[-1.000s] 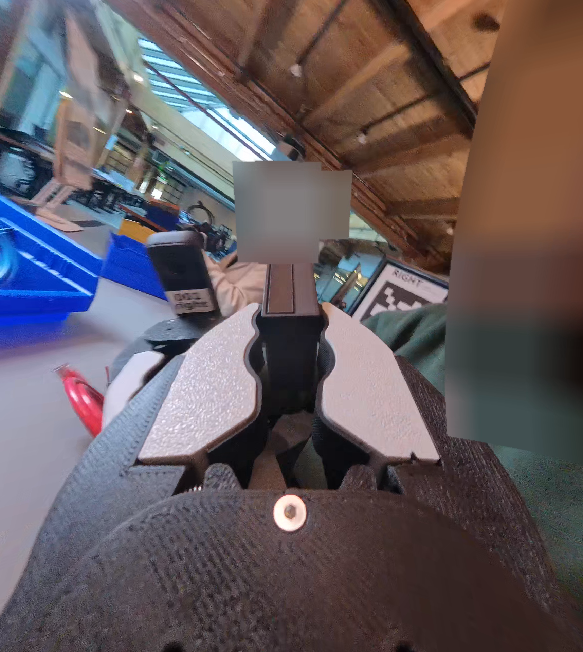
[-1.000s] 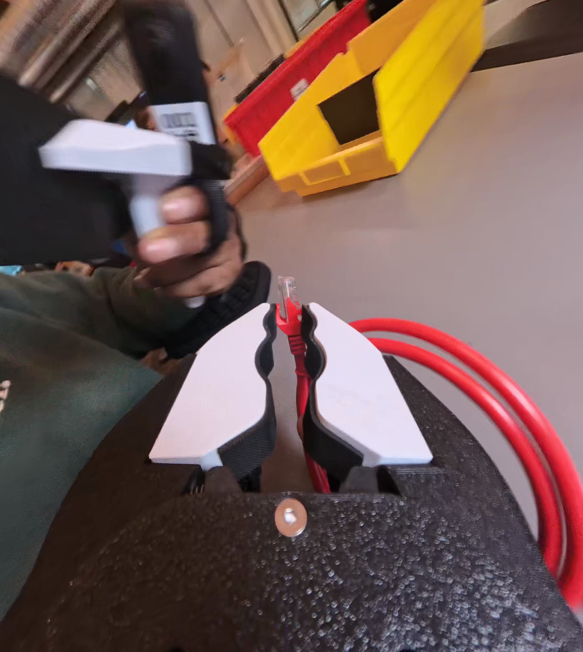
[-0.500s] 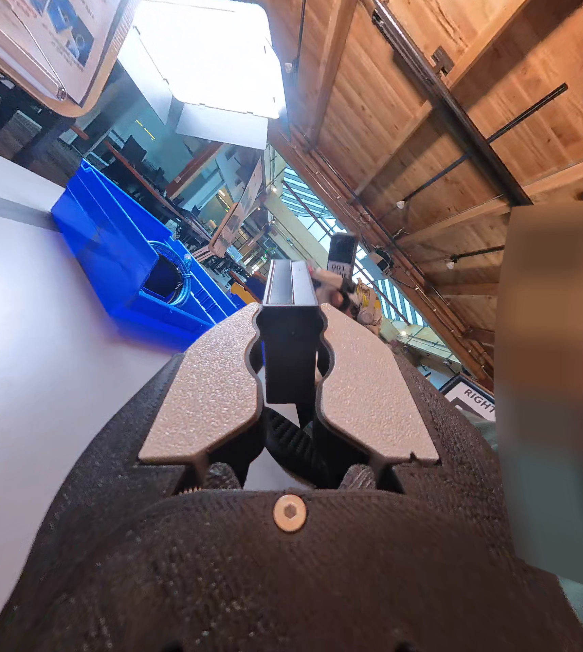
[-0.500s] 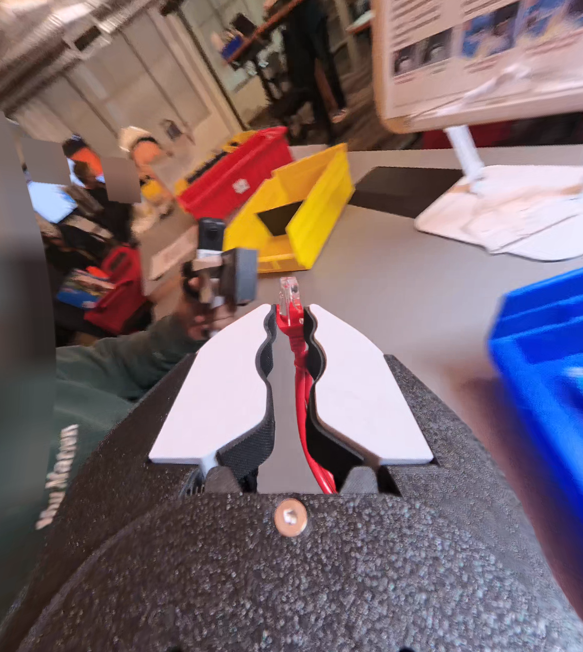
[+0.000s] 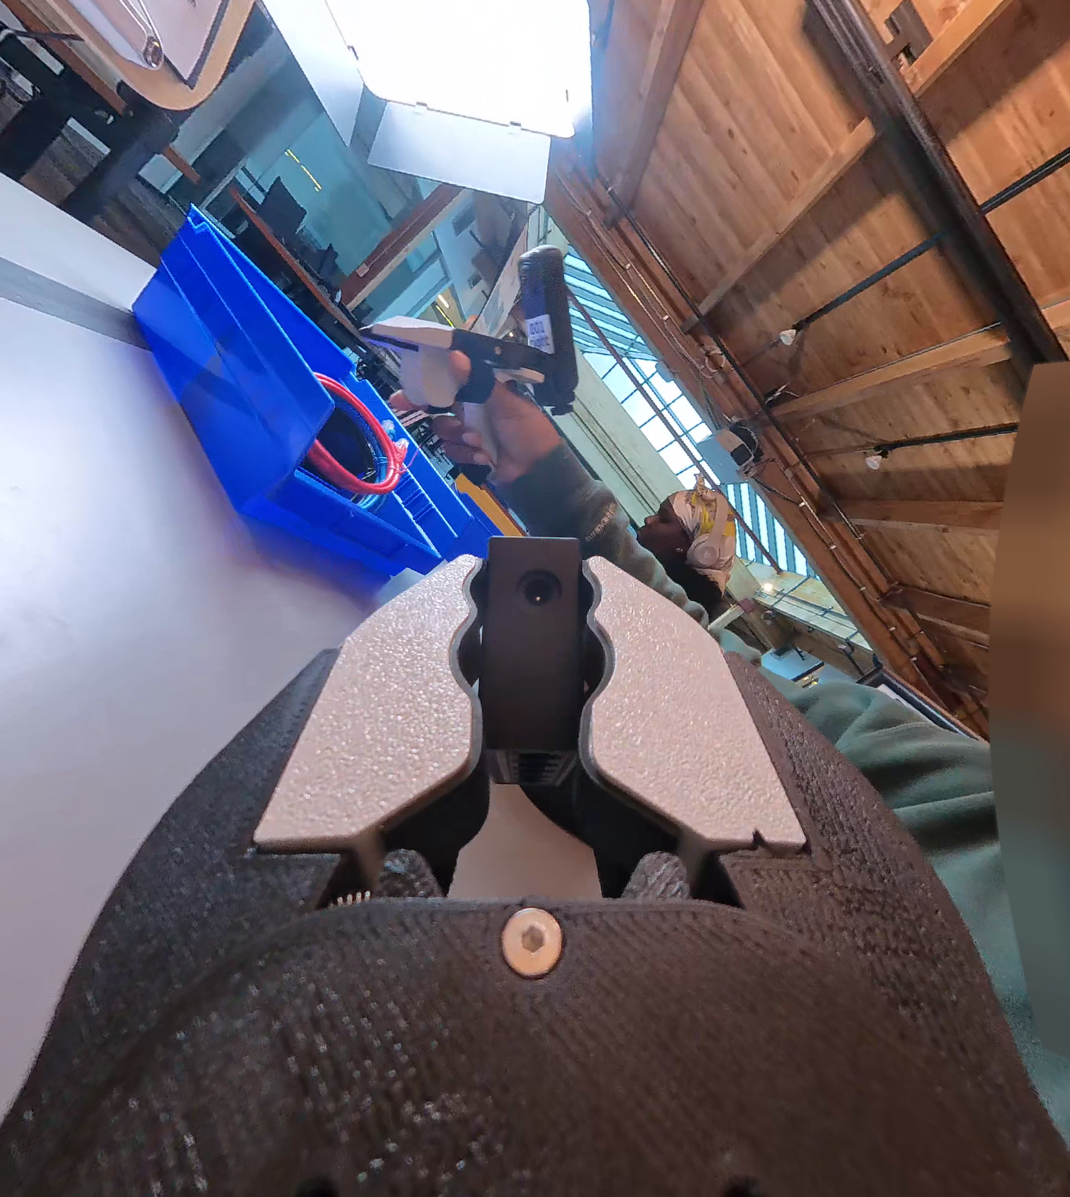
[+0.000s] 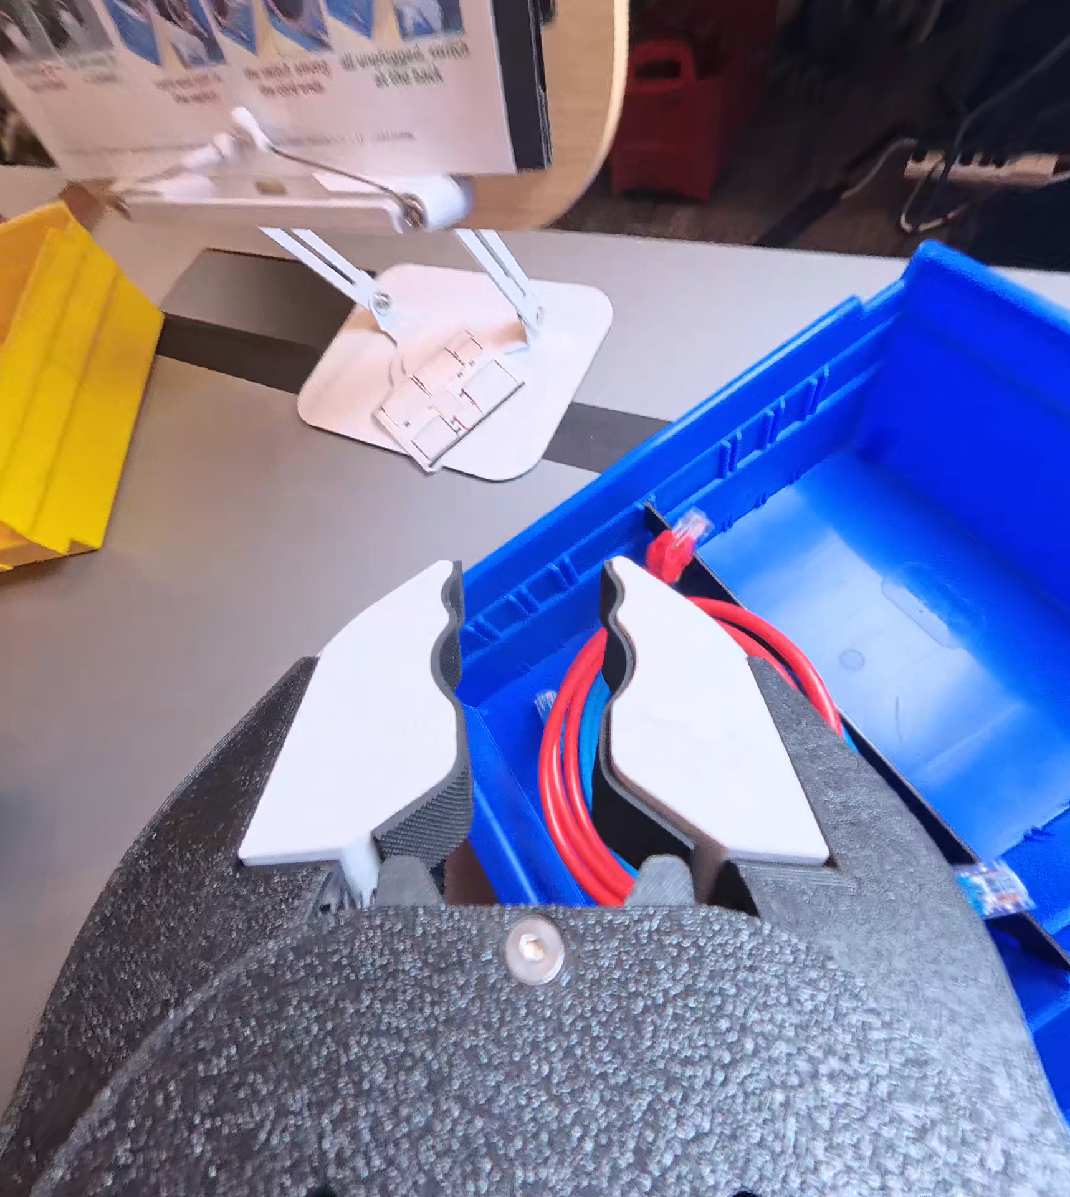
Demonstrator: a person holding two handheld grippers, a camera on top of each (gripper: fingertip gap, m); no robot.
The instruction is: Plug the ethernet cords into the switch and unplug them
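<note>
My left gripper [image 5: 531,570] is shut on the black switch [image 5: 532,654] and holds it tilted above the grey table, an end face with a round socket toward the camera. My right gripper [image 6: 529,573] is open and empty above the near compartment of the blue bin [image 6: 907,453]. The coiled red ethernet cord [image 6: 568,764] lies in that compartment on top of a blue cord, its plug [image 6: 668,557] resting against the black divider. In the left wrist view the right gripper [image 5: 454,350] hovers over the blue bin [image 5: 228,388], where the red cord [image 5: 351,453] shows.
A yellow bin [image 6: 33,388] stands at the left on the grey table [image 6: 228,550]. A white stand [image 6: 454,376] carrying an instruction board is behind. A loose blue plug [image 6: 988,894] sits at the bin's right. A person [image 5: 687,537] is in the background. The left gripper's tips are roughly 35 cm from the right gripper's.
My right gripper swung over to the blue bin, opened and let go of the red cord, which now lies in the bin. My left gripper turned with the switch still held.
</note>
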